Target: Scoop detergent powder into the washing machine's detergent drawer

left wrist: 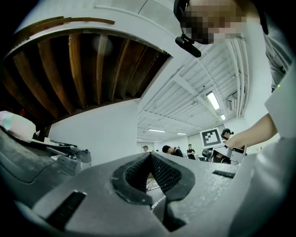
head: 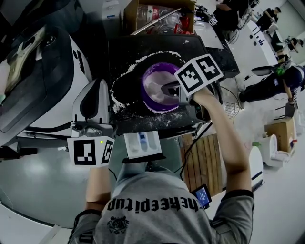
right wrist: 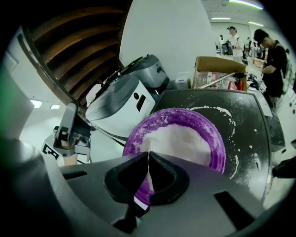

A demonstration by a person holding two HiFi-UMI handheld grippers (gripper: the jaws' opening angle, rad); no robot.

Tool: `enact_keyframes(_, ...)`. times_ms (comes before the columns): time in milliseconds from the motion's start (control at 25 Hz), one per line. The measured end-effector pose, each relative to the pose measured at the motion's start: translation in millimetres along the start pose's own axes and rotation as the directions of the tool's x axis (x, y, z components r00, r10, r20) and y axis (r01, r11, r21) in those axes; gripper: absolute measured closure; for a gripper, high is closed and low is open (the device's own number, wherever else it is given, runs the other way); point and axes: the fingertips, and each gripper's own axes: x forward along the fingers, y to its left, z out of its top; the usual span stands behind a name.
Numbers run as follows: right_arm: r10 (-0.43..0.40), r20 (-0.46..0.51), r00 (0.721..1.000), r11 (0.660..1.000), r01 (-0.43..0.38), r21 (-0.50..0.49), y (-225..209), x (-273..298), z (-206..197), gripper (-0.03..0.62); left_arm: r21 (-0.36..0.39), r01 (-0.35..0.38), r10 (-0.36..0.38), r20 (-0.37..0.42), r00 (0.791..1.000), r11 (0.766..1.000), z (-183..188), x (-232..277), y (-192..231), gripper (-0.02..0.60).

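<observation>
The purple bowl (head: 146,86) fills the counter's (head: 125,51) middle and a cardboard box (head: 139,14) blocks its far edge; I see bare room at the far left corner.

Both arms forward; left gripper (head: 96,88), right gripper (head: 166,88) fingers seemingly together.

Purple bowl (right wrist: 185,114), white powder (right wrist: 180,139), hand-held gripper (right wrist: 148,155) closed

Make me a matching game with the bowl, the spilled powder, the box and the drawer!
Things:
1 bowl
2 spilled powder
3 cardboard box
4 detergent drawer

Matches:
A pulled open
B purple
C scattered on the black top
D behind the black top

Pairs: 1-B, 2-C, 3-D, 4-A
</observation>
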Motion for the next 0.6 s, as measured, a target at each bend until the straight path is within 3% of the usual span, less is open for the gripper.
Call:
enact_keyframes(320,-0.033,0.133,0.99,0.999,0.031,0.017,-2,-22,-9,0.588,0.011,0.017,-0.017,0.011,1.0,1.0,9,-7,-17,0.578)
enact_keyframes(600,-0.017,0.293,0.956,0.999,0.006,0.036,6,-43,-20,0.588,0.022,0.03,-0.03,0.017,0.999,0.999,19,-18,-35,0.578)
